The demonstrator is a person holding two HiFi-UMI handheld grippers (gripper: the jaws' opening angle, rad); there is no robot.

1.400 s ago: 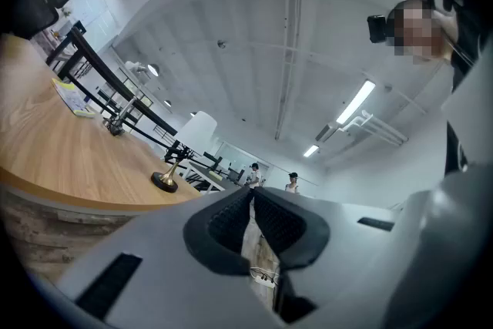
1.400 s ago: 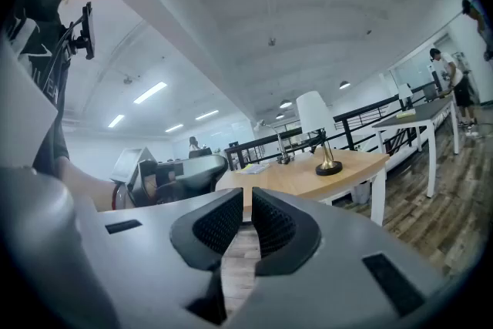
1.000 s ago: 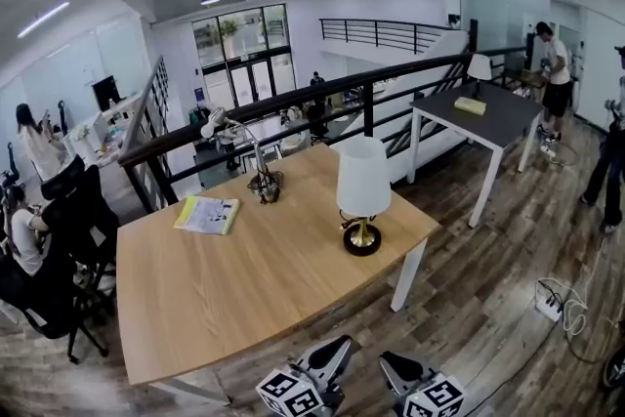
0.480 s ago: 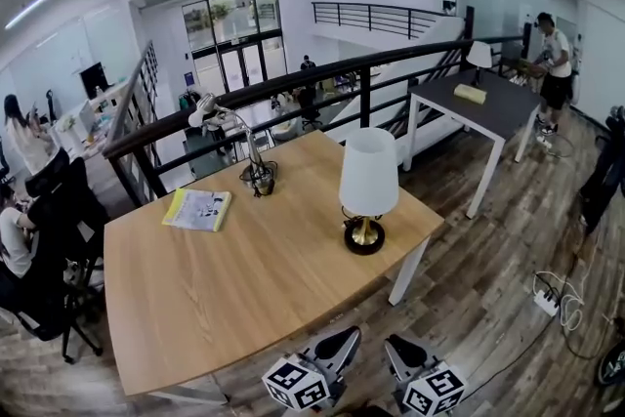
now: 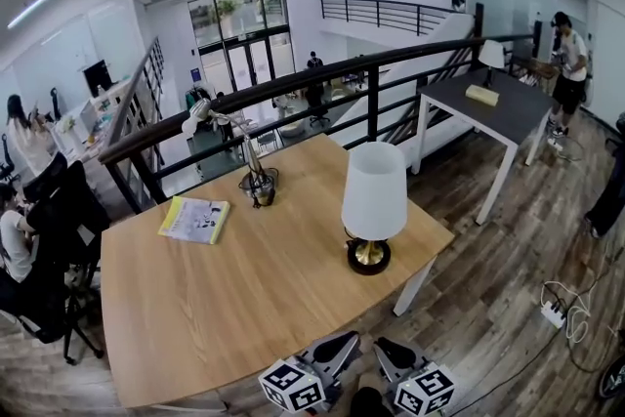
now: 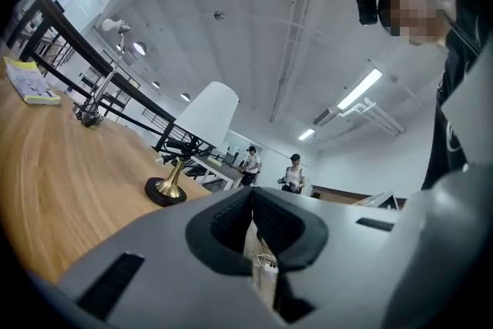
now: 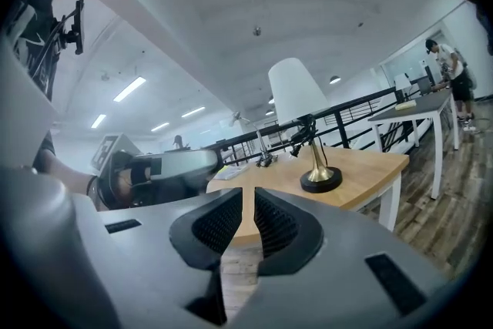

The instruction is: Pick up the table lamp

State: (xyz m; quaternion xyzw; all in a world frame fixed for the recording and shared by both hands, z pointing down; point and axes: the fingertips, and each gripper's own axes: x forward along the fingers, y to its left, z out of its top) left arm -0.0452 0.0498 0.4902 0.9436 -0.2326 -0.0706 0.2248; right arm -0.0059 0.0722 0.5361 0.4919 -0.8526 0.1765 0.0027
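On the wooden table (image 5: 225, 298), near its right-hand edge: table lamp (image 5: 373, 200), upright. White tapered shade, brass stem, round black base flat on the wood. Nothing touches it.

Left gripper (image 5: 339, 345): I hold it off the near edge of the table, tips towards the lamp but well apart from it. Jaws are together with nothing between the pads. Its own view shows the lamp ahead and to the left, across a stretch of bare wood.

Right gripper (image 5: 384, 347): just beside the left one, also off the near edge. Jaws closed together and empty. Its own view puts the lamp ahead and a little to the right, with the table corner beyond the closed tips.

Also on the table, towards the far edge: a jointed desk lamp (image 5: 256, 179) with its cable coiled at the foot. A yellow booklet (image 5: 195, 219) lies flat to the left of it. Both are well apart from the table lamp.

Beyond the table: a dark railing (image 5: 293, 85) runs across behind the far edge. To the right stands a dark-topped table (image 5: 508, 117) on white legs, and a person (image 5: 567, 73) stands at its far end. A power strip (image 5: 554, 312) lies on the wood floor at right. Black office chairs (image 5: 54, 239) with people seated are at left.
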